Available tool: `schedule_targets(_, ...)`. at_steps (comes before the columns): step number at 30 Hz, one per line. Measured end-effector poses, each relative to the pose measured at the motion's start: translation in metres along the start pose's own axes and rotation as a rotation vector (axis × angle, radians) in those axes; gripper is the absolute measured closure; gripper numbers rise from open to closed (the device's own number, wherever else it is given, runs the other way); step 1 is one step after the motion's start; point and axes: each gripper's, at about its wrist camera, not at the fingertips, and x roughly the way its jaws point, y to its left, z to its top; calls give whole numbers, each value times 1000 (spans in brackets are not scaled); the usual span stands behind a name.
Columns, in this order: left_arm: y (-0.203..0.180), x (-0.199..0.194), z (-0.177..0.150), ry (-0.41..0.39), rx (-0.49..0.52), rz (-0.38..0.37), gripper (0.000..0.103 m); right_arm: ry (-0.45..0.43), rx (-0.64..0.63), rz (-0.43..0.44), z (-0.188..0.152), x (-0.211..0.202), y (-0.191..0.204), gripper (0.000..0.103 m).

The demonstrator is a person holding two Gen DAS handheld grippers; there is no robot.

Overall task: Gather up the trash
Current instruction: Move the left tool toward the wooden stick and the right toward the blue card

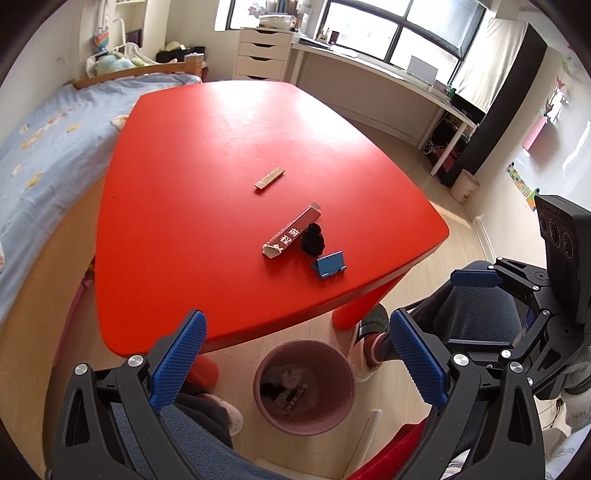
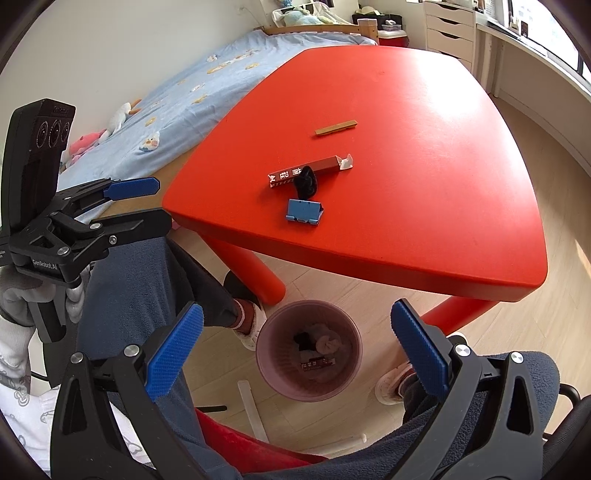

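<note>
Now both my claws, left claw (image 1: 297, 363) and right claw (image 2: 297, 352), hang wide and empty above the pink bin (image 2: 309, 354); the red carton (image 1: 291, 232), black wad (image 1: 313, 240) and tan strip (image 1: 269, 178) wait on the table (image 1: 207, 206). Risk, as I judge it: grabbing the carton could nudge the blue stand (image 1: 330, 266) off the near edge.

Far ahead of the tongs, a white drawer unit (image 1: 263, 53) stands under the window (image 1: 369, 26). Ahead and left, a bed with a pale blue sheet (image 1: 48, 147) runs alongside the red table (image 1: 229, 122), soft toys (image 2: 110, 129) lying on it.
</note>
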Motion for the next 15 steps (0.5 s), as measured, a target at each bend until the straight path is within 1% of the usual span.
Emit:
schedule_targets(4, 4, 8, 20, -9, 42, 8, 8, -11, 7, -10, 15, 8, 4, 3)
schedule_targets(9, 11, 22, 45, -13, 99, 15, 8, -22, 36, -45, 31, 22, 7, 3)
schedule_targets(15, 20, 45, 73, 6, 145, 5, 8, -18, 58, -63, 44, 39, 9, 3)
